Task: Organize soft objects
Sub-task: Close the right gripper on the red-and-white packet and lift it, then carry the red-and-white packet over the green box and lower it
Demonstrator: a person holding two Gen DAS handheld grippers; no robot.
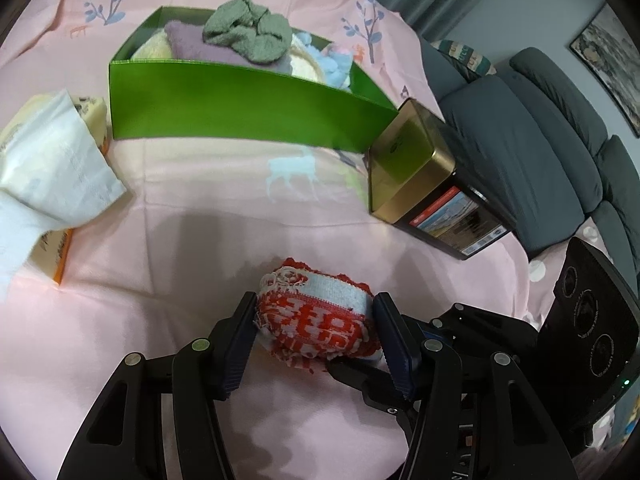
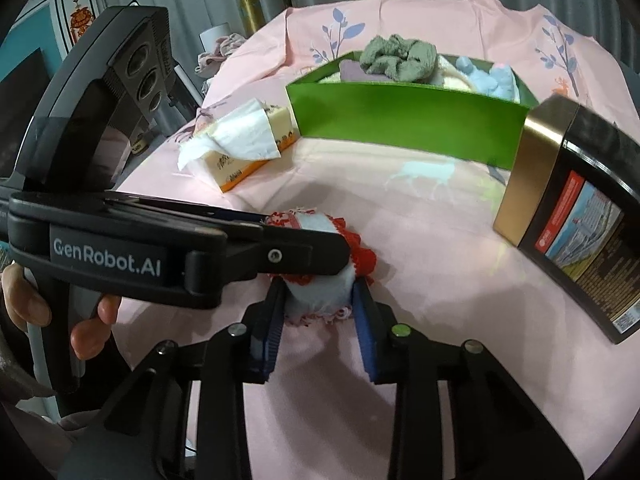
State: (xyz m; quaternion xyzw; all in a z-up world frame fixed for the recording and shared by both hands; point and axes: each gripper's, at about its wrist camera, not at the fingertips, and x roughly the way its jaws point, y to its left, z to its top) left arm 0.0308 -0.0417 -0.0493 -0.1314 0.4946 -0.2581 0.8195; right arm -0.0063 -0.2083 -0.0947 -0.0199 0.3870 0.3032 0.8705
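Both tongs clamp one red-and-white knitted cloth [image 1: 316, 316] on the pink sheet [image 1: 200, 208], in front of the green box [image 1: 248, 108]: left tongs [image 1: 316, 320] gripping its sides, right tongs [image 2: 320, 300] pinching its near end.

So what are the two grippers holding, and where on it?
Both hold the red-and-white cloth: left gripper pinches its sides, right gripper clamps its pale near end.

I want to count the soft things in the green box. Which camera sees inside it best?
The left wrist view: it looks down into the green box, showing the grey-green cloth, purple, cream and blue pieces. The right wrist view sees the box lower and farther, so less inside shows.
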